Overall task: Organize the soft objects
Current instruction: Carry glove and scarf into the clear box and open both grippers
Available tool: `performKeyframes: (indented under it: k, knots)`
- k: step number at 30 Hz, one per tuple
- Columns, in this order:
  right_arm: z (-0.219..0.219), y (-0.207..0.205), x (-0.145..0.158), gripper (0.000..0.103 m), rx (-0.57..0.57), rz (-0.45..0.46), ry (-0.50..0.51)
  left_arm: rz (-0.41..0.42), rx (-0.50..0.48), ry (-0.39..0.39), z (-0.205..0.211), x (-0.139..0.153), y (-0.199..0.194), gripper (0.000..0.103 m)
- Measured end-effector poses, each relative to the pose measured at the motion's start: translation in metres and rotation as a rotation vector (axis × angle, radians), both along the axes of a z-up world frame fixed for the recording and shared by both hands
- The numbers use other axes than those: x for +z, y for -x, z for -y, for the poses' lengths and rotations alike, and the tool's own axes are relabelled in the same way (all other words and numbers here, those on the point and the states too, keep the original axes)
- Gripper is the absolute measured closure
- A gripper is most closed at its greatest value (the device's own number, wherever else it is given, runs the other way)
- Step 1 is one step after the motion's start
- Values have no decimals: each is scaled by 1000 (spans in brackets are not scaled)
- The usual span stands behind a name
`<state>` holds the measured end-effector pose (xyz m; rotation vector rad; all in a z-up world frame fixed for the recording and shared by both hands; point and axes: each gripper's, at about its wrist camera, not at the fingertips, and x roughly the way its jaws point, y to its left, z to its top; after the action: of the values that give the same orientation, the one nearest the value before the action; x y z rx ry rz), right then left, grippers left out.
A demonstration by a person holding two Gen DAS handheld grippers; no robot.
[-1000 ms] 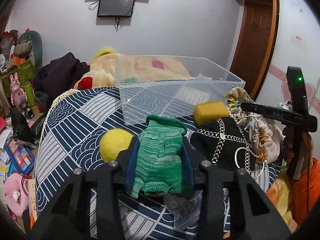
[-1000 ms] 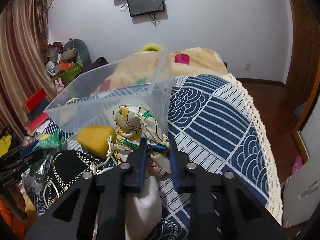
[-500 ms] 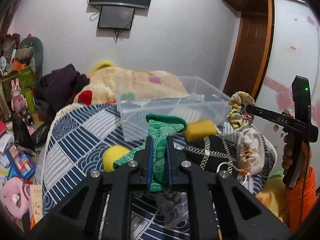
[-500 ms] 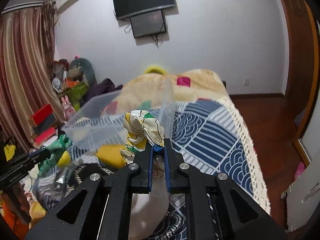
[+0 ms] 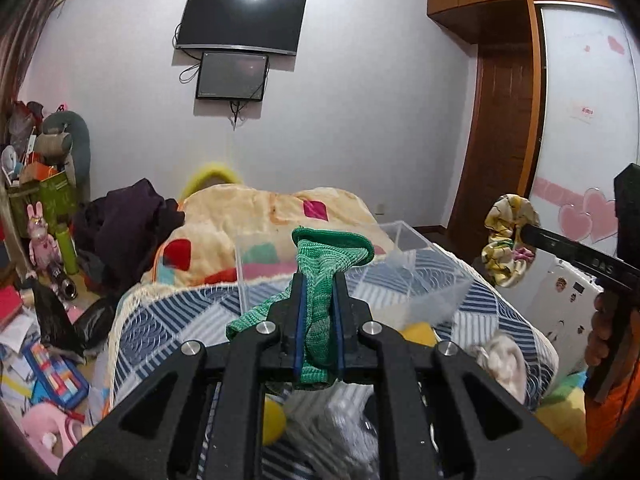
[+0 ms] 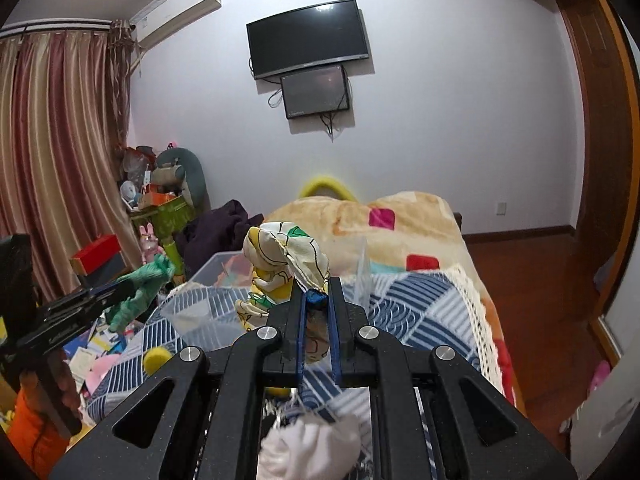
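My left gripper (image 5: 317, 280) is shut on a green knitted garment (image 5: 325, 264) and holds it in the air before the clear plastic bin (image 5: 404, 236); it also shows in the right wrist view (image 6: 144, 284). My right gripper (image 6: 316, 292) is shut on a yellow patterned scrunchie (image 6: 286, 260), held in the air near the bin (image 6: 224, 264); the scrunchie also shows in the left wrist view (image 5: 506, 240). A yellow ball (image 5: 274, 420), a yellow sponge (image 5: 418, 334) and a white pouch (image 5: 506, 364) lie below on the blue patterned bed cover (image 5: 160, 328).
A beige quilt (image 5: 256, 216) and dark clothes (image 5: 128, 220) lie behind the bin. Toys and clutter cover the floor at the left (image 5: 44, 360). A wardrobe (image 5: 576, 120) stands at the right. A white pouch (image 6: 308, 448) sits under my right gripper.
Both grippers closed on their items and lifted them off the bed: the left with the green garment, the right with the scrunchie. Both now sit higher, facing the wall.
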<state>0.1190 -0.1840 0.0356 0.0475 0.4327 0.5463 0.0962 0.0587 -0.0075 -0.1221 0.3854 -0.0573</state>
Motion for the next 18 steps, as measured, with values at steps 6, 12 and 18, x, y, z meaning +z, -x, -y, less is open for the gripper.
performKeyframes:
  k: [6,12,18]
  knots:
    - [-19,-23,-1,94,35,-26,5,-45,-2,15,-13,-2,-37,92]
    - [-43,-53,-14,94,68,-94,59,-124,-16,31,-16,-17,-71,92]
    - [-65,-71,-39,94,103,-190,155,-195,-37,14,-8,-36,-96,92]
